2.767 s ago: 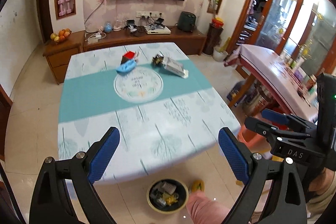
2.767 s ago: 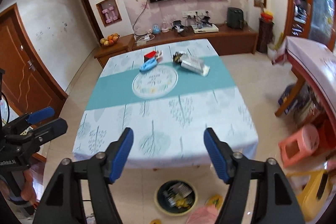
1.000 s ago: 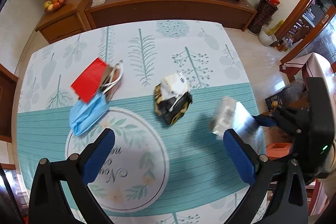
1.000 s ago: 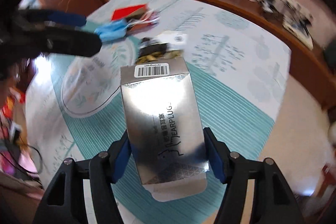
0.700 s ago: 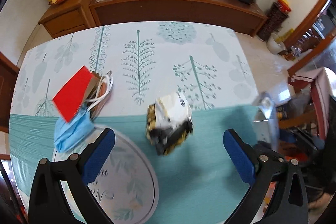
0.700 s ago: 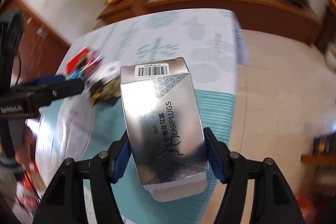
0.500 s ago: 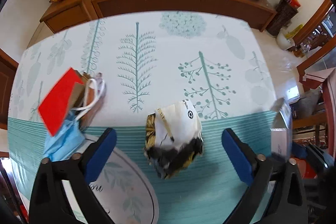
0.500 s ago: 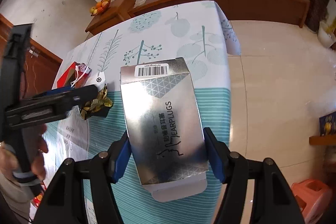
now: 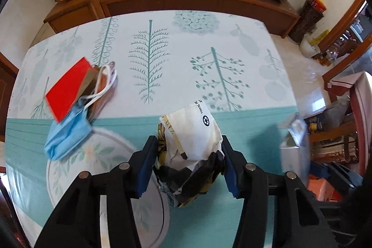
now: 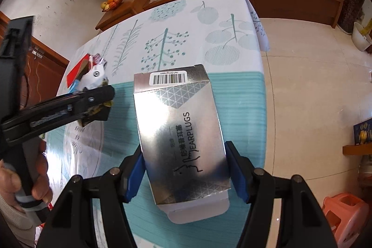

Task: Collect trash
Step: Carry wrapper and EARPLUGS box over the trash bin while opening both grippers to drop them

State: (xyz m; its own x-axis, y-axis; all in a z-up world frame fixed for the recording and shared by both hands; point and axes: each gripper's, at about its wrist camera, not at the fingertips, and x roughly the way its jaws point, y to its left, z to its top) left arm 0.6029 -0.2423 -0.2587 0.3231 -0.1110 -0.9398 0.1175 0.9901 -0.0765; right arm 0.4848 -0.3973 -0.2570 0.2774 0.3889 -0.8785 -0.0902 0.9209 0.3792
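Clamping crumpled wrapper (image 9: 193, 150), silver box (image 10: 181, 131) near table edge (image 10: 262, 76)

Silver box (image 10: 180, 134), centre of the right wrist frame: shiny cardboard carton printed "EARPLUGS", barcode label at its far end, white flap open at its near end, held lengthwise off the table. Crumpled wrapper (image 9: 193, 150), lower centre of the left wrist frame: white paper with black and gold foil, bunched on the teal band of the tablecloth. Blue face mask (image 9: 67, 135), left of frame, lies flat, white loops trailing, partly under a red card (image 9: 67, 88) just above it.
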